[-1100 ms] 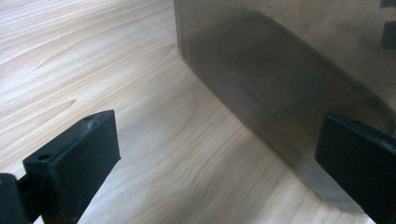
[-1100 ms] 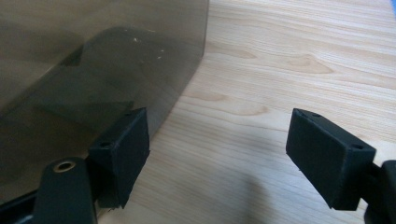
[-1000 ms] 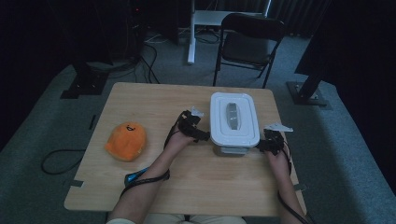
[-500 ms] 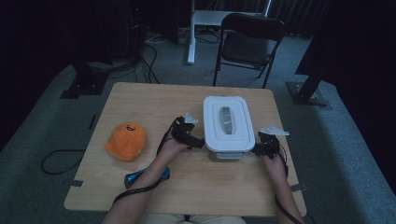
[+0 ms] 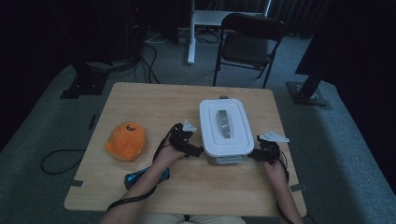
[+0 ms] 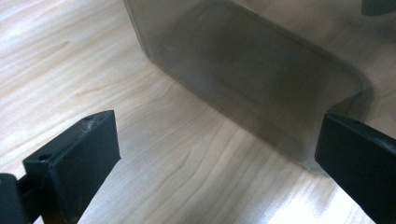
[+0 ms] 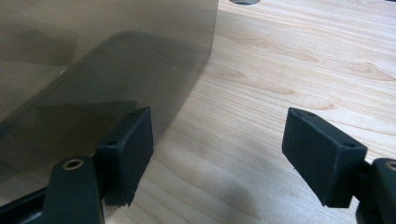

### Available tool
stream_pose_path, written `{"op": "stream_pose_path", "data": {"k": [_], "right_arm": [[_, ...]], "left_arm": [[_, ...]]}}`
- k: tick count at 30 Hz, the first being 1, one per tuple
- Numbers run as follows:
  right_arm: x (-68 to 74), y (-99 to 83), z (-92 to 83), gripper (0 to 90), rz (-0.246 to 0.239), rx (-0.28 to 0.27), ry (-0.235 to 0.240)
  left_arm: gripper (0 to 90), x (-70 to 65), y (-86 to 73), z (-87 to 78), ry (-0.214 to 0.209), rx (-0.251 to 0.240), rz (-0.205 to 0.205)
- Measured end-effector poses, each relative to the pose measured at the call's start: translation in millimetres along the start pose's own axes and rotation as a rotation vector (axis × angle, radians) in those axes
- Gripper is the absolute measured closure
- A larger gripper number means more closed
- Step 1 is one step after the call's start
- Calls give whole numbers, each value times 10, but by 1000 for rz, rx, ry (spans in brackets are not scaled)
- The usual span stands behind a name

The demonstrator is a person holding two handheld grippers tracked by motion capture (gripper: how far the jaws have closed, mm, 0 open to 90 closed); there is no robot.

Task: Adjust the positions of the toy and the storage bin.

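Note:
A white lidded container (image 5: 226, 140) with a grey handle on its lid stands right of the table's middle. My left gripper (image 5: 196, 151) is at its near left corner, jaws wide open. In the left gripper view the left gripper (image 6: 219, 135) faces the container's cloudy wall (image 6: 261, 70), and its right jaw stands at the wall's corner. My right gripper (image 5: 256, 155) is at the near right corner, also open. In the right gripper view the right gripper (image 7: 219, 130) has its left jaw close against the container wall (image 7: 93, 56), with bare wood between the jaws.
An orange plush toy (image 5: 125, 140) lies on the wooden table (image 5: 149, 107) at the left. A blue object (image 5: 144, 176) lies by the left forearm near the front edge. A dark folding chair (image 5: 250, 42) stands on the floor beyond the table.
The container has slid a little toward the left and the near edge, and both hands with their grippers have moved along with it.

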State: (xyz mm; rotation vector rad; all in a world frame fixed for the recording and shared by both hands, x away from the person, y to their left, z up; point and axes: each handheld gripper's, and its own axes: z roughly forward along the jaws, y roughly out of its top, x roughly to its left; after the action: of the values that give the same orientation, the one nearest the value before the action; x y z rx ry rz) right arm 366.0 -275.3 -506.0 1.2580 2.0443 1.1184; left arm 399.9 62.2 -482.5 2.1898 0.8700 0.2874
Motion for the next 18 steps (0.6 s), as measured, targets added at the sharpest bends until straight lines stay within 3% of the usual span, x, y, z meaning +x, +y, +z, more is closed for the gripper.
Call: {"op": "stream_pose_path", "data": {"k": [3,8,11,15,18], "right_arm": [[-57,-7,18,140,19,15,12],[-180,3,115,138,46,36,-33],[-279,24,199,138,65,49,-43],[-360,66,283,139,86,48,-48],[-378,115,350,139,79,55,-54]], "left_arm": [[5,57,-28,46,22,3,-16],[5,217,-35,124,62,7,-63],[5,303,-5,161,55,5,-81],[5,378,59,211,62,8,-72],[5,439,112,245,78,-8,-95]]}}
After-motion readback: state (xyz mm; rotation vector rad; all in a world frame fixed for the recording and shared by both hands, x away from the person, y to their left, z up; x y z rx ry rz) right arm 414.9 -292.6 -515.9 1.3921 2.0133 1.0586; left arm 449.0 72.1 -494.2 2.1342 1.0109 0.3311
